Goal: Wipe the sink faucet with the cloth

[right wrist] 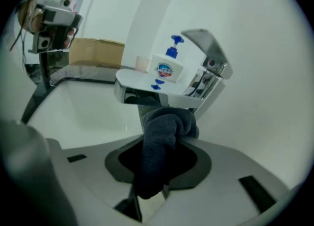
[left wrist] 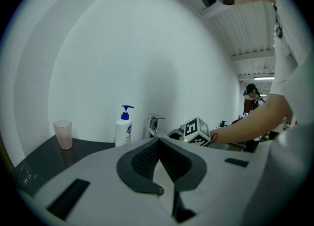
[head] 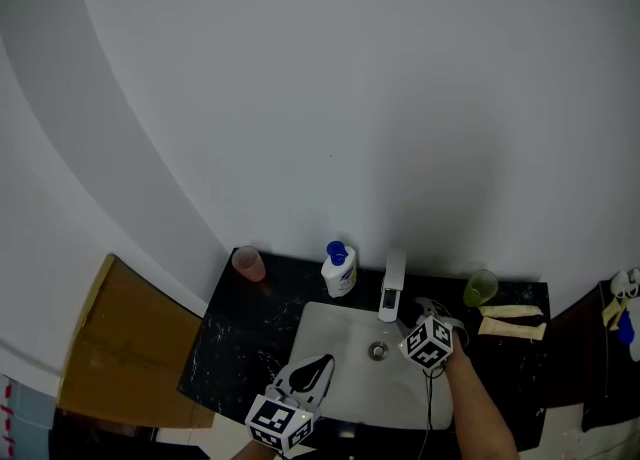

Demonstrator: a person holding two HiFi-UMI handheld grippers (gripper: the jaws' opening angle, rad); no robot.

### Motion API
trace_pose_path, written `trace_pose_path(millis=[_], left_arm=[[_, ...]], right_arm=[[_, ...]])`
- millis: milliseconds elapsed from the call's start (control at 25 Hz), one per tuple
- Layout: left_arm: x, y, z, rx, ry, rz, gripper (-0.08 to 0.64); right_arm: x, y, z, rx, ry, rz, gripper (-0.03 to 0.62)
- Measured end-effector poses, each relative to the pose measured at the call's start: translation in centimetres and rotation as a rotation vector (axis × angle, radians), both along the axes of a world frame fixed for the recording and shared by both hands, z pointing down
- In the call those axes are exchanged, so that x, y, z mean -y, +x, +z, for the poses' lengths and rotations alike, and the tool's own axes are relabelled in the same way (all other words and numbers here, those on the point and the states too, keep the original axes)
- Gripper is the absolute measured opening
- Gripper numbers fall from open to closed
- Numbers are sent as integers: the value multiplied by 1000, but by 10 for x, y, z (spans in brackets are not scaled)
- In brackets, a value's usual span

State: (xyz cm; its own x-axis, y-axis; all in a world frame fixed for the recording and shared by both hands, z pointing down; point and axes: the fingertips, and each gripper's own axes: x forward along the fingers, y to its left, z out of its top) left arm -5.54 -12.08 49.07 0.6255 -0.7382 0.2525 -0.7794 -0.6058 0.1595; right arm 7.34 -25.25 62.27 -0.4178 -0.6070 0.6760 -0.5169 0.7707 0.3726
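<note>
Cloth (right wrist: 159, 144): dark, bunched just under the faucet (right wrist: 196, 80) spout, centre of the right gripper view.
Right tongs (right wrist: 164, 122): clamped on the cloth.
Left tongs (left wrist: 158, 141): closed, empty, lower centre of the head view, over the sink (head: 330, 338).
Worktop (head: 240, 348): dark; soap bottle (head: 339, 270) left of the faucet.
</note>
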Motion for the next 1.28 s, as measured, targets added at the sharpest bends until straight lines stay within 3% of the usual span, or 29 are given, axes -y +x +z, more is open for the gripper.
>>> trace_pose_path(millis=[280, 480, 640, 760, 1040, 1160, 1280], left_arm=[[-15, 5, 1, 36, 6, 22, 0], [-20, -3, -3, 40, 13, 6, 0], [-25, -3, -4, 28, 12, 6, 0], [-27, -3, -3, 25, 12, 6, 0], [-30, -4, -5, 30, 14, -5, 0], [-34, -11, -3, 39, 5, -20, 0], [-36, -17, -1, 45, 2, -34, 0]], right_arm=[[-3, -17, -16, 175, 81, 12, 127], [-24, -20, -24, 282, 76, 48, 126], [-64, -23, -30, 338, 61, 20, 121], [-70, -23, -26, 314, 64, 31, 120], [-3, -5, -17, 162, 128, 101, 121], [11, -8, -19, 146, 158, 79, 121], [1, -17, -21, 191, 146, 47, 120]])
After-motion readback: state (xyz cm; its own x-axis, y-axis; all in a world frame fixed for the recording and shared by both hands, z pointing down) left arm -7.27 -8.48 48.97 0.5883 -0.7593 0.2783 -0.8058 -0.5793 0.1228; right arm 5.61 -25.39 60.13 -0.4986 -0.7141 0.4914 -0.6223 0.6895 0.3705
